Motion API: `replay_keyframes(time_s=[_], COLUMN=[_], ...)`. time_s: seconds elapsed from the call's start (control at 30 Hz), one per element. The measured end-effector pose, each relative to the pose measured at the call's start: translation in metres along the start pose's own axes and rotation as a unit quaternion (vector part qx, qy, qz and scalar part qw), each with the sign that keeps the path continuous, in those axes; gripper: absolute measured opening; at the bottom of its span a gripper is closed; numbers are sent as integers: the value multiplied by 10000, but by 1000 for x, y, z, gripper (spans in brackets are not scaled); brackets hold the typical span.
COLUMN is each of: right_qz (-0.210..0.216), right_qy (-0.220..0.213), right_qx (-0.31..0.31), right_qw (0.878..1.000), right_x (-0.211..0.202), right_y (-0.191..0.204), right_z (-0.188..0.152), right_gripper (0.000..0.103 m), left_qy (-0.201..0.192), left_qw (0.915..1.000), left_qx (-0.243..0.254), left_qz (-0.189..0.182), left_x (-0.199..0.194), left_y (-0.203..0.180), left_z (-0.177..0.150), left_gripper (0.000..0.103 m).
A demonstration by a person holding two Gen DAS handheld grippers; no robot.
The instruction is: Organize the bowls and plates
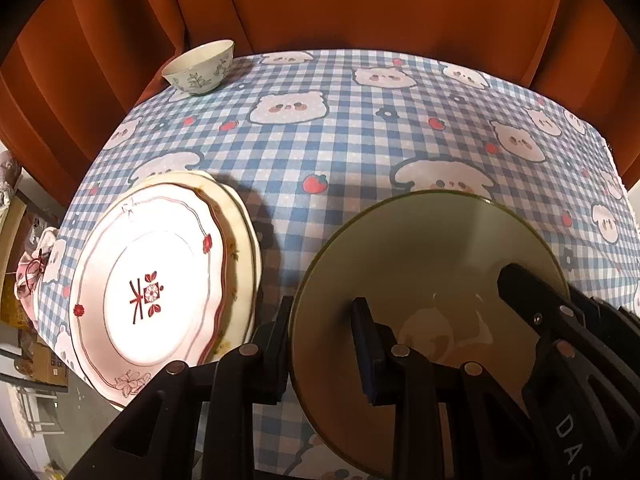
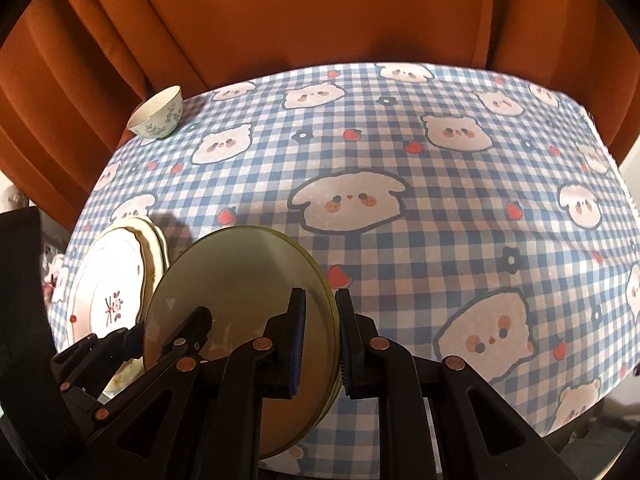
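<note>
A large olive-green bowl (image 1: 432, 264) (image 2: 244, 280) sits at the near table edge. My left gripper (image 1: 324, 344) straddles its left rim, one finger inside, one outside, with a gap to the rim. My right gripper (image 2: 322, 340) straddles its right rim the same way; its fingers (image 1: 532, 300) show inside the bowl in the left wrist view. A stack of white patterned plates (image 1: 160, 276) (image 2: 116, 280) lies to the left of the bowl. A small white bowl with leaf print (image 1: 200, 66) (image 2: 158, 118) stands at the far left corner.
The table carries a blue checked cloth with bear faces (image 1: 360, 140) (image 2: 400, 200). An orange curtain (image 1: 360, 4) (image 2: 320, 12) hangs right behind the far edge. Clutter lies on the floor (image 1: 28, 280) beyond the left edge.
</note>
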State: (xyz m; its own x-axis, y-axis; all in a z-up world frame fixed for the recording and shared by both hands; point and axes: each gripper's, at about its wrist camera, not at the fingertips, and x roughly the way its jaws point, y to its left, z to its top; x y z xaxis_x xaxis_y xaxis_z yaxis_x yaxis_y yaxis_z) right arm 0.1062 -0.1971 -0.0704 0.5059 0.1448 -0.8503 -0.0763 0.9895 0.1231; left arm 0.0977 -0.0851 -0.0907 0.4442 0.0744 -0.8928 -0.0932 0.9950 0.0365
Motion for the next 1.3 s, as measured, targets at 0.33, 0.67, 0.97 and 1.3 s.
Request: replay_keyframes(time_s=[0.33,0.67,0.97,1.3], right_qz=[-138,-347,-420,-532], right_qy=[-162,-108,-219,-582], right_qx=[-211,-157,121,180], right_qw=[9996,9992,9988,9967], right_x=[0,-2,-12,-40], right_y=[5,7,13,66], right_z=[-5,-10,-14,-9], right_gripper=[18,41,69,86], left_qy=[28,80,-215,-681], left_qw=[10000,9990,9958,9913], left_qx=[-20,72,239,338], left_qz=[-43,-426,-860,-1071], left_x=[3,7,-10,-39], left_y=[2,1,17,71], left_z=[-4,-8,-8,0], left_gripper=[27,43,68,69])
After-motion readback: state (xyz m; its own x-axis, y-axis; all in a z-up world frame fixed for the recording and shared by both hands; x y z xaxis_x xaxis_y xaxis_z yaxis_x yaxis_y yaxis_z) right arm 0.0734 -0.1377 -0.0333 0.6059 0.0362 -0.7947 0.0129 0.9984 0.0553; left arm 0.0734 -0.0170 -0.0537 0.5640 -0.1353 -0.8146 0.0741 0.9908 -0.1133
